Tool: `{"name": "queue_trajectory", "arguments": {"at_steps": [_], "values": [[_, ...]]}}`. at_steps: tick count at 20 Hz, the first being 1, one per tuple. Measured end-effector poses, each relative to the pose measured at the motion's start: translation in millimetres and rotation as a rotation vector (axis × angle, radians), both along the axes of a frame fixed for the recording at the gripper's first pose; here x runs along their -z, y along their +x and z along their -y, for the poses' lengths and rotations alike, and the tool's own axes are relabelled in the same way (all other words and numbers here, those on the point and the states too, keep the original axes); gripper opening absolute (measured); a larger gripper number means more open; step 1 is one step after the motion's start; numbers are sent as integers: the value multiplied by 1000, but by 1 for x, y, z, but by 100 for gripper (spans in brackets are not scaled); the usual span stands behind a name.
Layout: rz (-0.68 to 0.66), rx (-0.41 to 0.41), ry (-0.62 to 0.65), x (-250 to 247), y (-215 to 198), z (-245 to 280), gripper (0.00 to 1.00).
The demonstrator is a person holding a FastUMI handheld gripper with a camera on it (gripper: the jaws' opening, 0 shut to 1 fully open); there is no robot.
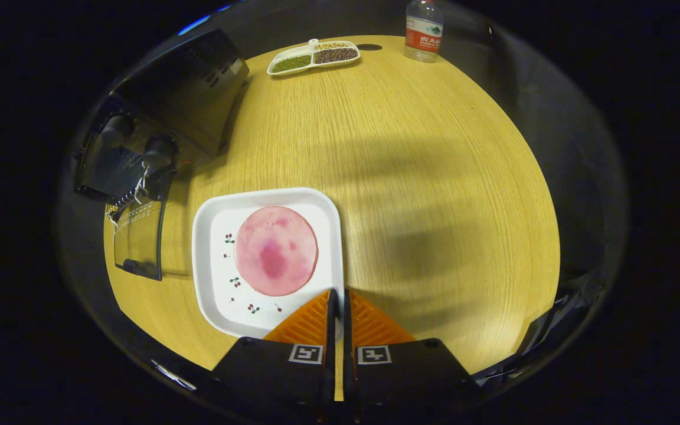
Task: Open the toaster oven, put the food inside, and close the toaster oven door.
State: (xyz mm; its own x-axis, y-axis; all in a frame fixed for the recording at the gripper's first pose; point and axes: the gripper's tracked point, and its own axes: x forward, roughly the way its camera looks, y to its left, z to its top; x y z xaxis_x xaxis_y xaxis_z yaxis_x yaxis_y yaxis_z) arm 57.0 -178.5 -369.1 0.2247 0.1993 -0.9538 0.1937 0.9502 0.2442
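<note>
your claw [337, 298] is pressed together at the plate [210, 277] rim, holding nothing. the toaster oven [157, 130] door [138, 239] is open; the food [276, 250] waits on the plate.

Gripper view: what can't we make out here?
- Black toaster oven, gripper view: glass door hangs open, but the cavity faces away, so the inside is hidden.
- Hand-held gripper: fingers nearly together over the square white plate's rim; whether they pinch it is unclear.
- Round pink food slice: thickness unreadable from above.
- Clear plastic bottle: cap cut off by the edge.
</note>
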Motion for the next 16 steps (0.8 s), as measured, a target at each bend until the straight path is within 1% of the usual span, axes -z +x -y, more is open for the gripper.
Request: {"name": "queue_trajectory", "arguments": {"at_steps": [2, 3, 6, 11, 14, 16], "values": [[12, 39, 56, 3, -3, -8, 7], [6, 56, 92, 0, -5, -11, 2], [-36, 127, 160, 2, -5, -13, 2], [-29, 151, 189, -1, -10, -21, 2], [-23, 221, 215, -3, -15, -22, 2], [-6, 263, 232, -15, -23, -20, 2]]}}
